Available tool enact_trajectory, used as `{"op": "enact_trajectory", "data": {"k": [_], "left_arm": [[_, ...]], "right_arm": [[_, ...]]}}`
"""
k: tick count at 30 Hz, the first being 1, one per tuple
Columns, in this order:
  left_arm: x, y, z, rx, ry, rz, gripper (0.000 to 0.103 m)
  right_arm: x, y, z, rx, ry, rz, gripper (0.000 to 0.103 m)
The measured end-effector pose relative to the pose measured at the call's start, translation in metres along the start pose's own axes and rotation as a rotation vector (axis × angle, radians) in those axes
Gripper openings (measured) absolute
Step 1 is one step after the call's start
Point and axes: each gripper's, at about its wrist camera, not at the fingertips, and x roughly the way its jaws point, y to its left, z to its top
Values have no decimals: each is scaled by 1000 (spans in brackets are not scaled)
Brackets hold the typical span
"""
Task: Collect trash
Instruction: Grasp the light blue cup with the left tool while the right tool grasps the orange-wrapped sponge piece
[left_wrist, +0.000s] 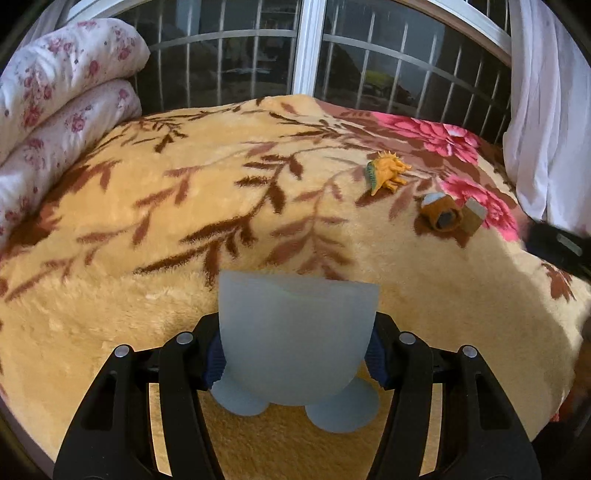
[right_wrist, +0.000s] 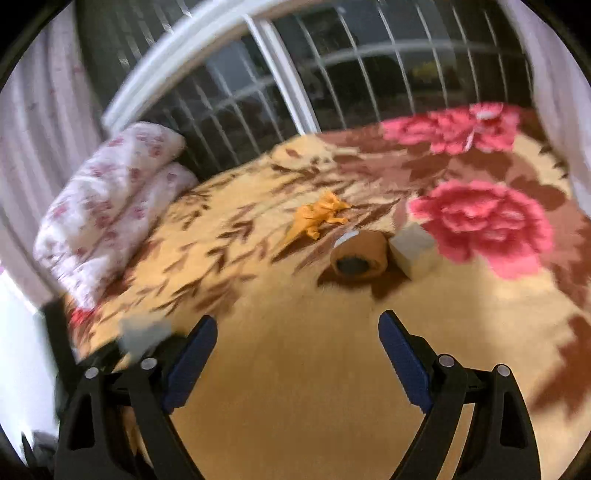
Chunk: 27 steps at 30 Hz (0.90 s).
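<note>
My left gripper (left_wrist: 297, 354) is shut on a pale blue soft cup-like bin (left_wrist: 295, 332) with two round feet, held above the bed. My right gripper (right_wrist: 297, 354) is open and empty over the yellow part of the blanket. Ahead of it lie an orange toy dinosaur (right_wrist: 319, 218), a brown roll with a dark core (right_wrist: 358, 258) and a small pale block (right_wrist: 413, 249). The left wrist view shows the same dinosaur (left_wrist: 388, 171), roll (left_wrist: 441, 214) and block (left_wrist: 474, 216) at the right. The blue bin also shows blurred at the left of the right wrist view (right_wrist: 144, 332).
A floral plush blanket (left_wrist: 184, 221) covers the bed. A folded white quilt with red flowers (left_wrist: 55, 110) lies at the far left. A barred window (left_wrist: 306, 55) stands behind the bed. A white curtain (left_wrist: 546, 110) hangs at the right. The right gripper's dark body (left_wrist: 557, 247) shows at the right edge.
</note>
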Motion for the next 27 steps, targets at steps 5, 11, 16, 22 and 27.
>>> {"op": "enact_trajectory", "data": {"k": [5,11,16,22,27], "left_arm": [[3,-2,-5,19,-17,-8,58],[5,4,-4,-10,-17,-41,58],[6,6,-4,-24,-18,-55,58],[7,3,-6,-19,-35,-36,58],[-1,3,-9,-9,-80,-30,58]], "right_arm": [[61,-17,25,93,49,-94,79],[101,-38,46,194,87,-175,79],[115,-29,45,128,125,-313,50],[88,-62,36,296,72,-229,18],[34,-52,15,303,-8,-120,17]]}}
